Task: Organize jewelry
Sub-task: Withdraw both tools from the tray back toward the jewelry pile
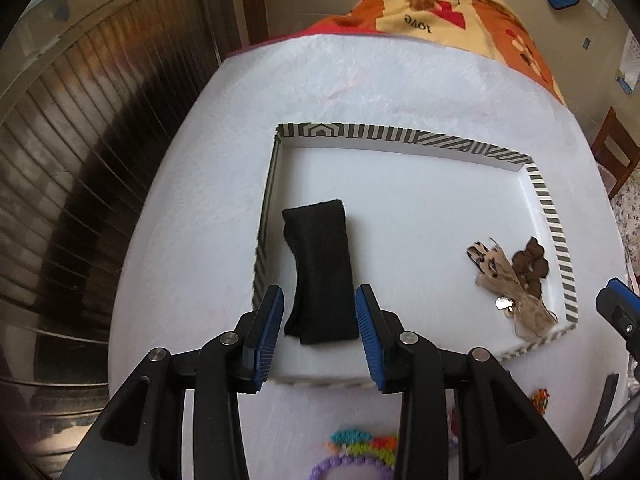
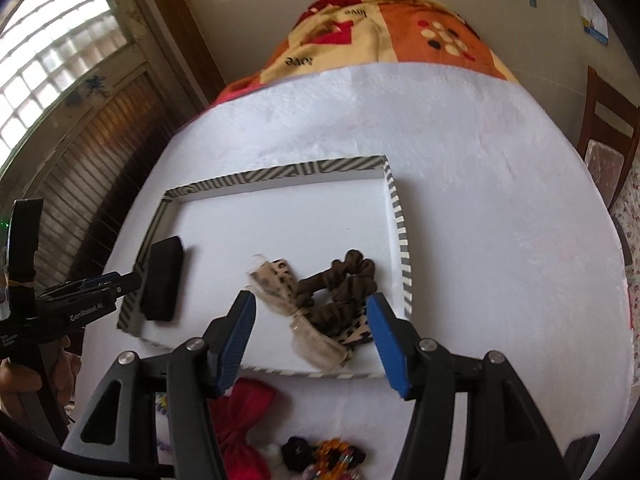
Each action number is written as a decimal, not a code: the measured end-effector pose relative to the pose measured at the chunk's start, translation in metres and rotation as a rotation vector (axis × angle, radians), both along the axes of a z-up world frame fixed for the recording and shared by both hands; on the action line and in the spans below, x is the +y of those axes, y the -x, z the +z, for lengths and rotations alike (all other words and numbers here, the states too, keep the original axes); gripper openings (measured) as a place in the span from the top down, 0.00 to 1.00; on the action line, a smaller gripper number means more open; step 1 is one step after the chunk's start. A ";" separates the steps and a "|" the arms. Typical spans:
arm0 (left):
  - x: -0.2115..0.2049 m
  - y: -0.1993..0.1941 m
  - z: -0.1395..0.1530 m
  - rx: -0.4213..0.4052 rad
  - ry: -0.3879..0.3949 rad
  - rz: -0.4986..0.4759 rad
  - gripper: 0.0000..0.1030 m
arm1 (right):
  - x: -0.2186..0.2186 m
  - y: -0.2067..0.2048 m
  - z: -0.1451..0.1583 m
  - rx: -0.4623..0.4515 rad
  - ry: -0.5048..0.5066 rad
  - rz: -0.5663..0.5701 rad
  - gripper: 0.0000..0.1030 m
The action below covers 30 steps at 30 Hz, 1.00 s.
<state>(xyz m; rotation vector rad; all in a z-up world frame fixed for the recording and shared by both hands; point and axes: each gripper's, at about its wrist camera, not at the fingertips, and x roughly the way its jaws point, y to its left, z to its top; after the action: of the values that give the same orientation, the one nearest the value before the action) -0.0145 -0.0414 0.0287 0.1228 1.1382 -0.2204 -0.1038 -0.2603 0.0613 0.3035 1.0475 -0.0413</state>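
Nearest me, along the table's front edge, loose pieces waited outside the tray: a red bow (image 2: 244, 420), a small black scrunchie (image 2: 298, 453) and some beaded bits (image 1: 362, 446). My left gripper (image 1: 320, 332) hung over the tray's near left corner, its fingers (image 1: 269, 330) spread and empty, straddling the near end of the black fabric band (image 1: 320, 272). The band's long axis ran straight away from me, in line with the fingers, so I judged a plain close would catch it across its width. My right gripper (image 2: 312, 340) hovered over the tray's near right corner, fingers (image 2: 386, 344) likewise parted and holding nothing, with the leopard-print bow (image 2: 312, 324) and brown scrunchie (image 2: 344, 288) lying between and just beyond them. Farther off, the striped tray (image 1: 400, 136) was bare toward its far wall
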 end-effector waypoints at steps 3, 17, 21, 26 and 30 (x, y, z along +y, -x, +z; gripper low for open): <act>0.008 0.012 0.009 -0.018 0.004 0.000 0.84 | 0.011 0.010 0.008 -0.011 0.014 0.008 0.41; 0.035 0.066 0.038 -0.081 0.025 -0.011 0.84 | 0.054 0.061 0.034 -0.071 0.043 0.013 0.37; 0.039 0.078 0.040 -0.088 0.026 -0.023 0.85 | 0.060 0.076 0.037 -0.073 0.038 0.008 0.35; 0.040 0.093 0.043 -0.093 0.038 -0.044 0.84 | 0.063 0.094 0.041 -0.078 0.045 -0.005 0.35; 0.038 0.103 0.045 -0.093 0.046 -0.063 0.85 | 0.061 0.106 0.045 -0.084 0.050 -0.017 0.35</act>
<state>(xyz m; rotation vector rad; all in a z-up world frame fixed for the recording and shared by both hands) -0.1180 -0.0037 0.0739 0.1265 1.0373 -0.2942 -0.2103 -0.1989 0.1063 0.2663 0.9587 -0.0693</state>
